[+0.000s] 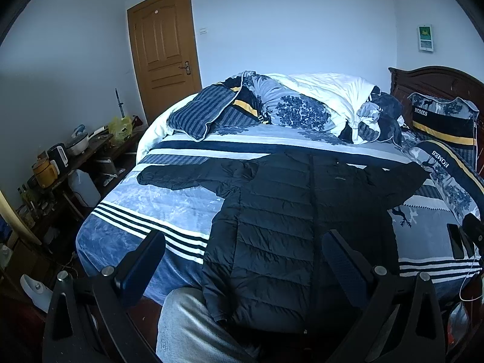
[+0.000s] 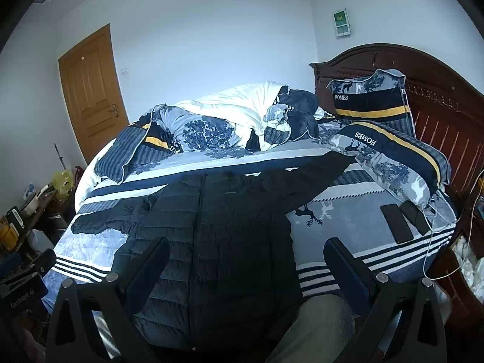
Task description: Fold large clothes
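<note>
A black quilted puffer jacket [image 1: 281,220] lies flat, front up and zipped, on the bed, both sleeves spread out to the sides; its hem hangs over the near bed edge. It also shows in the right wrist view [image 2: 217,242]. My left gripper [image 1: 242,260] is open and empty, held above the jacket's lower left part. My right gripper [image 2: 246,266] is open and empty, above the jacket's lower right part. Neither touches the jacket.
The bed [image 1: 151,199] has a blue-white striped cover, a heaped duvet [image 1: 302,103] at the far side and pillows [image 2: 390,157] by the wooden headboard [image 2: 438,96]. Two phones [image 2: 396,224] with cables lie at the right. A cluttered side table [image 1: 66,157] stands left. A person's leg [image 1: 193,329] is near.
</note>
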`<state>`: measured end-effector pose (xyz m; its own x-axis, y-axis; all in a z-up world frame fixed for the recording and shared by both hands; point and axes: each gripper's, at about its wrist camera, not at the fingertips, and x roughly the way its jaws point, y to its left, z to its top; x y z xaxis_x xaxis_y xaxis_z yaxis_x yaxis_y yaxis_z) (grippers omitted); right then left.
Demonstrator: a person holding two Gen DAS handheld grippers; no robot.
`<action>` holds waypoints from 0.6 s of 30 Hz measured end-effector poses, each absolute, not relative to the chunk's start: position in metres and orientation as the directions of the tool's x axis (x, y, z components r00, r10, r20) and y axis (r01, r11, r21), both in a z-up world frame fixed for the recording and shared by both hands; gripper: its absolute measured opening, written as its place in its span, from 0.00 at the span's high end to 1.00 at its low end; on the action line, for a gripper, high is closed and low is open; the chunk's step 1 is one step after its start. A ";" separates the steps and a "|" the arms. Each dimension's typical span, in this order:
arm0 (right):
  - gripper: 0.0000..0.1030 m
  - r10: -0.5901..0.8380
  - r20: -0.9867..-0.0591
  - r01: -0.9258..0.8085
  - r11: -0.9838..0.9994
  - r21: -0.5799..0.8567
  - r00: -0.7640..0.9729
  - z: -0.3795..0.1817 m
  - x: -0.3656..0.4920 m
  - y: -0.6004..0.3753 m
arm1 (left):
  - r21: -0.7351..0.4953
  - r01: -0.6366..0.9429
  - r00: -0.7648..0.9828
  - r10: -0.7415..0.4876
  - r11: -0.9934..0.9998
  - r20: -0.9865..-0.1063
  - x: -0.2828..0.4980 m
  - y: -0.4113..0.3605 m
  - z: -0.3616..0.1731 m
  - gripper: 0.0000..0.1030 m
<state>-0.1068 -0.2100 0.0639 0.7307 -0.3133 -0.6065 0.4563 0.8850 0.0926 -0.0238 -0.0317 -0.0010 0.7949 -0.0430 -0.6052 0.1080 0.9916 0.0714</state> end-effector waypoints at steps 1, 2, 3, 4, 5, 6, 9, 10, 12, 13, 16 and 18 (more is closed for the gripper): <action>0.00 -0.313 -0.606 0.456 0.885 0.092 0.731 0.063 -0.107 -0.209 | 0.070 0.107 0.794 -0.043 0.992 -0.606 -0.024 -0.032 -0.001 0.00; 0.00 -0.311 -0.606 0.453 0.886 0.093 0.732 0.064 -0.107 -0.211 | 0.069 0.107 0.794 -0.043 0.992 -0.607 -0.024 -0.032 -0.001 0.00; 0.00 -0.311 -0.606 0.454 0.886 0.093 0.732 0.064 -0.107 -0.211 | 0.069 0.107 0.793 -0.044 0.992 -0.608 -0.024 -0.032 -0.001 0.00; 0.00 -0.312 -0.606 0.454 0.886 0.091 0.732 0.064 -0.107 -0.210 | 0.070 0.107 0.794 -0.043 0.992 -0.607 -0.024 -0.032 -0.002 0.00; 0.00 -0.312 -0.607 0.453 0.887 0.091 0.731 0.064 -0.107 -0.210 | 0.070 0.106 0.794 -0.042 0.992 -0.606 -0.024 -0.032 -0.001 0.00; 0.00 -0.311 -0.607 0.453 0.887 0.091 0.731 0.064 -0.107 -0.210 | 0.069 0.107 0.794 -0.043 0.992 -0.606 -0.024 -0.032 -0.002 0.00; 0.00 -0.311 -0.607 0.453 0.887 0.091 0.731 0.064 -0.107 -0.210 | 0.071 0.108 0.794 -0.043 0.992 -0.606 -0.024 -0.032 -0.002 0.00; 0.00 -0.310 -0.607 0.453 0.887 0.092 0.732 0.064 -0.107 -0.210 | 0.070 0.108 0.793 -0.044 0.992 -0.607 -0.024 -0.032 -0.001 0.00; 0.00 -0.312 -0.607 0.454 0.886 0.091 0.731 0.064 -0.107 -0.210 | 0.070 0.110 0.792 -0.045 0.991 -0.608 -0.024 -0.032 -0.001 0.00; 0.00 -0.311 -0.607 0.453 0.887 0.092 0.731 0.063 -0.107 -0.210 | 0.070 0.112 0.792 -0.046 0.991 -0.608 -0.023 -0.032 -0.002 0.00; 0.00 -0.312 -0.607 0.453 0.887 0.091 0.731 0.064 -0.107 -0.210 | 0.072 0.114 0.794 -0.047 0.991 -0.607 -0.023 -0.032 -0.002 0.00; 0.00 -0.313 -0.606 0.454 0.886 0.090 0.731 0.064 -0.107 -0.210 | 0.073 0.115 0.794 -0.048 0.991 -0.607 -0.023 -0.033 -0.002 0.00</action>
<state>-0.1066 -0.2101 0.0645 0.7312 -0.3129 -0.6062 0.4540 0.8864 0.0902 -0.0226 -0.0328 -0.0023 0.7936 -0.0476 -0.6066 0.1151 0.9907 0.0727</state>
